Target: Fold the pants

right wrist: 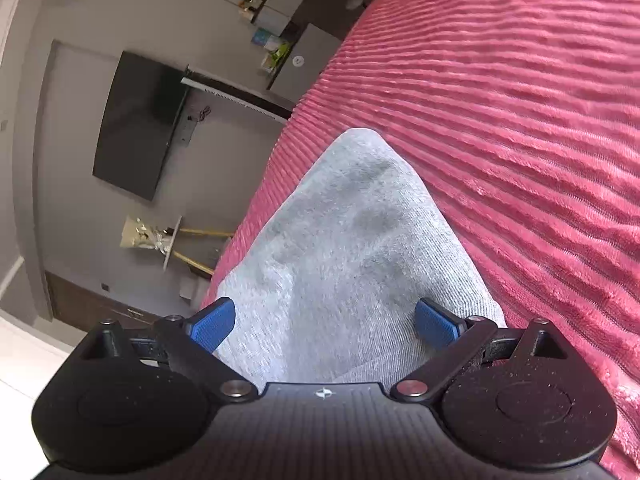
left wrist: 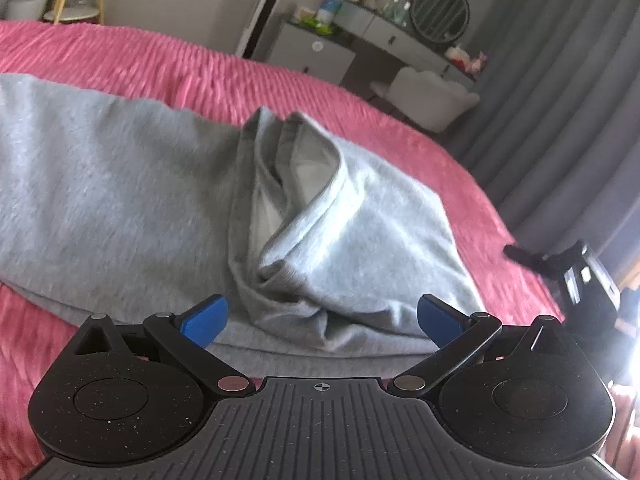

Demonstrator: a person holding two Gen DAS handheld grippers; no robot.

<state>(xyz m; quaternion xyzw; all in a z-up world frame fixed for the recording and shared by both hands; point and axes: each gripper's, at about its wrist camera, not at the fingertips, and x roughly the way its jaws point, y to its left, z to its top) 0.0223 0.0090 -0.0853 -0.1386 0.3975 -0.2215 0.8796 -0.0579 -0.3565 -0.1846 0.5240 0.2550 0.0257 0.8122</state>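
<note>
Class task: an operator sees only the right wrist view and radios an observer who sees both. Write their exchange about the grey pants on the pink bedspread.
Operator: I see only a grey point of cloth running away from my right gripper. Do the pants extend beyond that?
Observer: Yes. The left wrist view shows a broad flat stretch on the bedspread, with a bunched fold standing up in the middle.
Operator: Where is the left gripper?
Observer: At the near edge of the pants, jaws wide open, gripping nothing.
Operator: What stands beyond the bed there?
Observer: A dressing table with a round mirror, beside grey curtains.
</note>
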